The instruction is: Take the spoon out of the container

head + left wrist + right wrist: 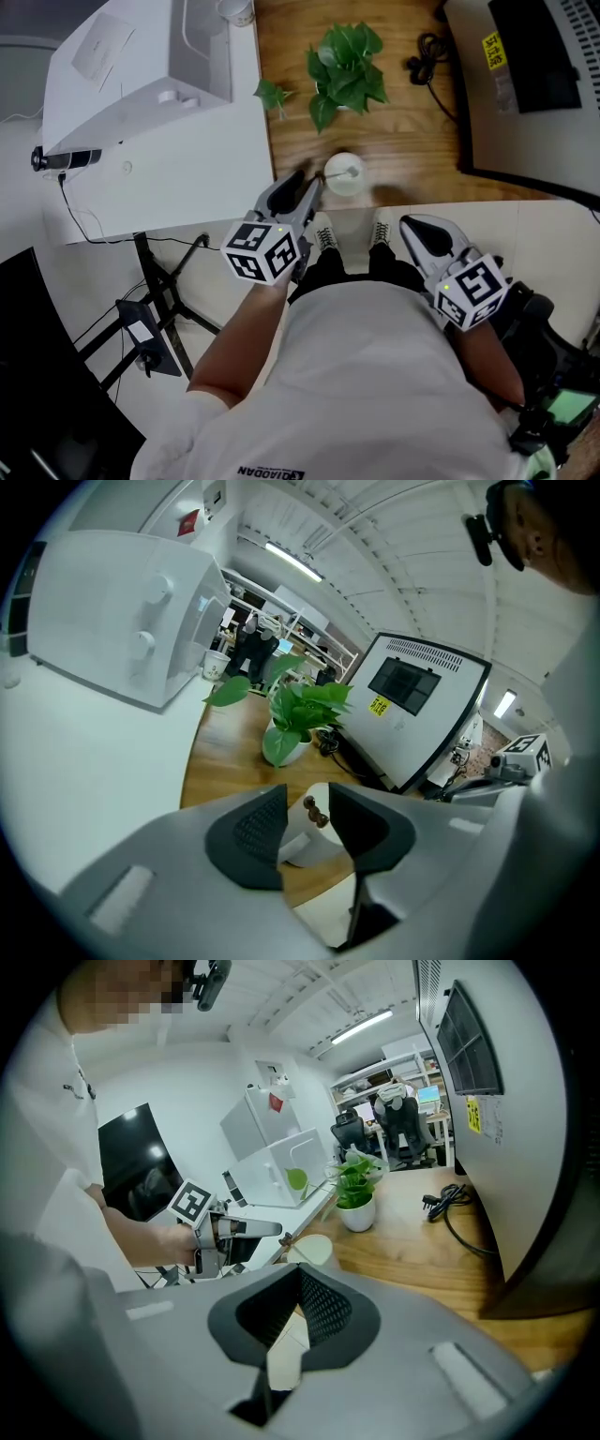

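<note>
The left claw point(307, 799), jaws apart, faces the white round container point(300, 846) just ahead, apparently lining its gap on the brown-tipped spoon point(316, 810).

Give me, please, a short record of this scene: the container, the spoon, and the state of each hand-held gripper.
container: white, on the wooden table, near the potted plant
spoon: in the container, brown handle end sticking out
left hand-held gripper: open; the spoon's handle end shows between its jaws, not gripped
right hand-held gripper: shut, empty, away from the container
</note>
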